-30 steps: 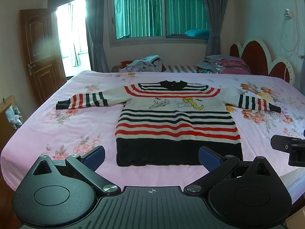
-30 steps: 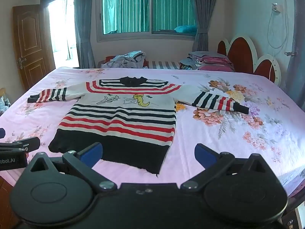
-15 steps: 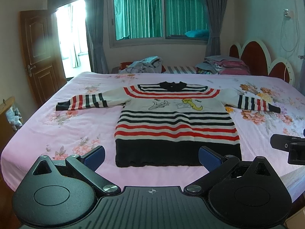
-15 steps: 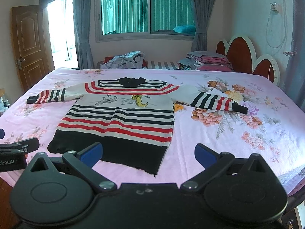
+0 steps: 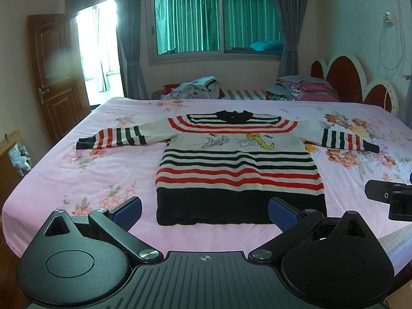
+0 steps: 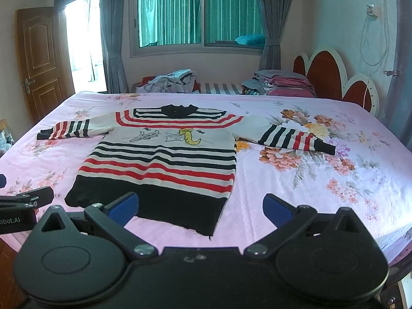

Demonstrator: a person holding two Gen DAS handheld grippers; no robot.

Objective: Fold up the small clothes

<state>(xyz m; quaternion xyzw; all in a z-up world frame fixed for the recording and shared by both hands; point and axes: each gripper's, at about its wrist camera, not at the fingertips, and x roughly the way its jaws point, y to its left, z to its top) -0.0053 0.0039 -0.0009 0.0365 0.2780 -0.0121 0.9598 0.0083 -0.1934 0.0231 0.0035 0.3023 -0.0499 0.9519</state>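
Note:
A small striped sweater [image 5: 239, 164] in red, black and cream, with a cartoon print, lies flat and face up on the pink floral bed [image 5: 77, 170], sleeves spread to both sides. It also shows in the right wrist view [image 6: 164, 159]. My left gripper [image 5: 204, 212] is open and empty, held just short of the black hem. My right gripper [image 6: 200, 207] is open and empty near the hem's right corner. The right gripper's side shows at the right edge of the left wrist view [image 5: 388, 198].
Piles of clothes [image 5: 198, 88] and folded pink bedding [image 5: 306, 87] lie at the bed's far side under the window. A red headboard [image 5: 347, 77] stands at the right. A wooden door [image 5: 55, 77] is at the left. The bed's near edge is just below the grippers.
Both grippers have drawn back and risen very slightly; the sweater sits a little higher in both views. Nothing was grasped and the jaws stayed open.

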